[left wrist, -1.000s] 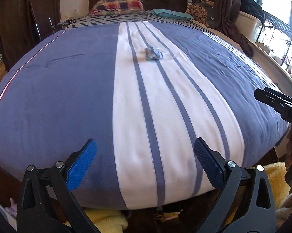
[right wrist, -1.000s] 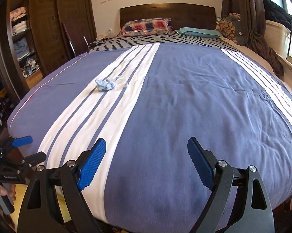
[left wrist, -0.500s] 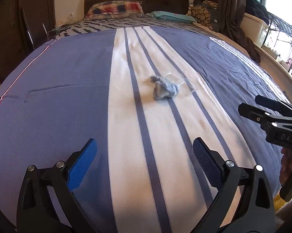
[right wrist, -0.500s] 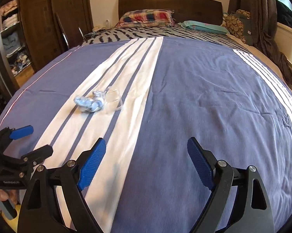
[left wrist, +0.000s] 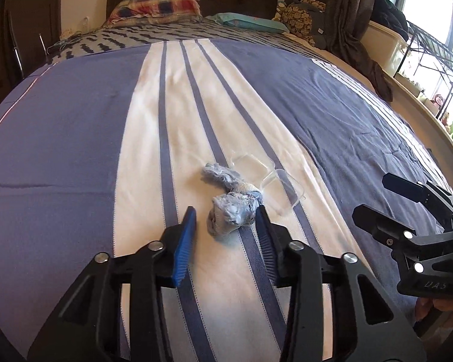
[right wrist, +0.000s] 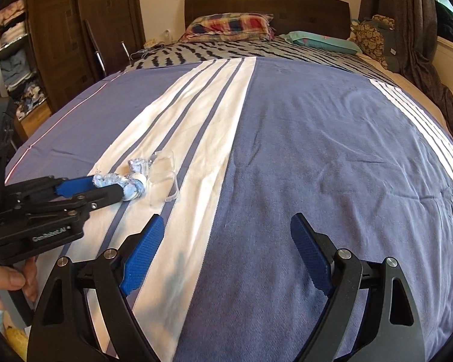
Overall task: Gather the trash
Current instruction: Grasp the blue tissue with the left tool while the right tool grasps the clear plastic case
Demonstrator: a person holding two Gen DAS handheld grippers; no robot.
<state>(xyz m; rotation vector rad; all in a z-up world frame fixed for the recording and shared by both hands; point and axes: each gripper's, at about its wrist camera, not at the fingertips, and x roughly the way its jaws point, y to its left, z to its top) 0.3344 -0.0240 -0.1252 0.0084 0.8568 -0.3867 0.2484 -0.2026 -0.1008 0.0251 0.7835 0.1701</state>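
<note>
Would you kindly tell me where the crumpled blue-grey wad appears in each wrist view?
Left wrist view: the crumpled blue-grey wad lies just below centre, between the closing jaws of the left hand-held gripper.
Right wrist view: it sits at mid-left, at that gripper's tips.
Shared landmark: the clear plastic tray lying right beside it on the white stripe.

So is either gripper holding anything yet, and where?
Not yet. The left gripper is closing around the near end of the crumpled blue wad; its left pad is still clear. The right gripper is empty.
</note>
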